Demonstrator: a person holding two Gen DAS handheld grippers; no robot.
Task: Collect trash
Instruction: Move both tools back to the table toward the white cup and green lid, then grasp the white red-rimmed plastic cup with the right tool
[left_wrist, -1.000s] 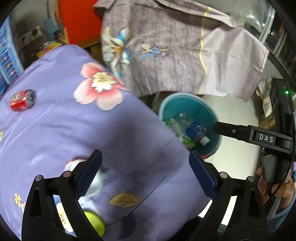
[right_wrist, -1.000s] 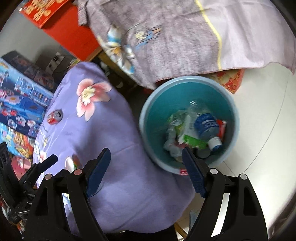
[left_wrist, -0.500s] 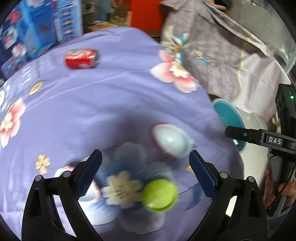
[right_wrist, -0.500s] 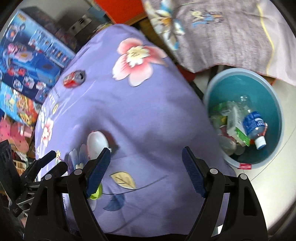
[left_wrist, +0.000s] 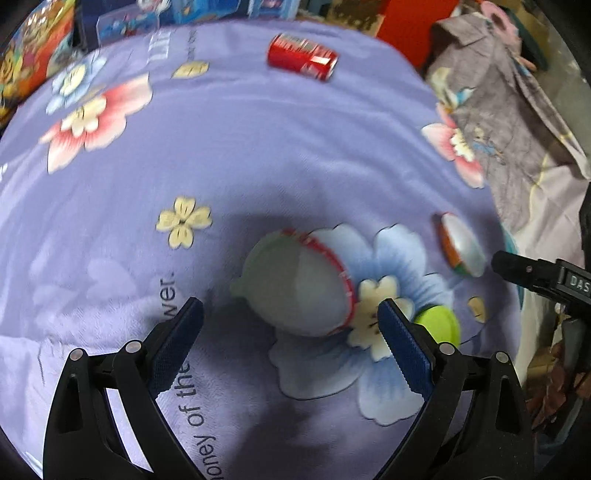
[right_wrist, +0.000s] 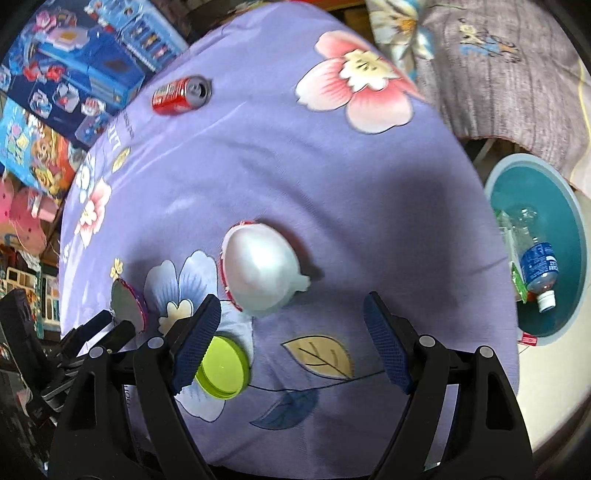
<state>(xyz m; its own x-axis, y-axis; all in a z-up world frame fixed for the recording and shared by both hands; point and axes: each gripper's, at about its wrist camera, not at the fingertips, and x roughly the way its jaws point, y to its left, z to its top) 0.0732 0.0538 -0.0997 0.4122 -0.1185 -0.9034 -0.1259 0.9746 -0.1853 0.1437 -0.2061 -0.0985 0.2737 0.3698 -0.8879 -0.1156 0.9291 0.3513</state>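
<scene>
With your left gripper (left_wrist: 290, 321) wide open and empty just near of the silvery, red-rimmed foil cup (left_wrist: 299, 282) lying on its side mid-cloth, pinch its stiffer rim gently; it looks light and crushable.

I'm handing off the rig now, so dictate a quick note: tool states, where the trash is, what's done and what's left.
Left tool: open, empty, lined up on the near foil cup.
Right tool: open, empty, over the second foil cup.
On the purple cloth: two foil cups, a green lid and a red can at the far side.
Done: a bottle and wrappers are in the teal bin on the floor beside the table.
Left: bin the cups, lid and can.
</scene>
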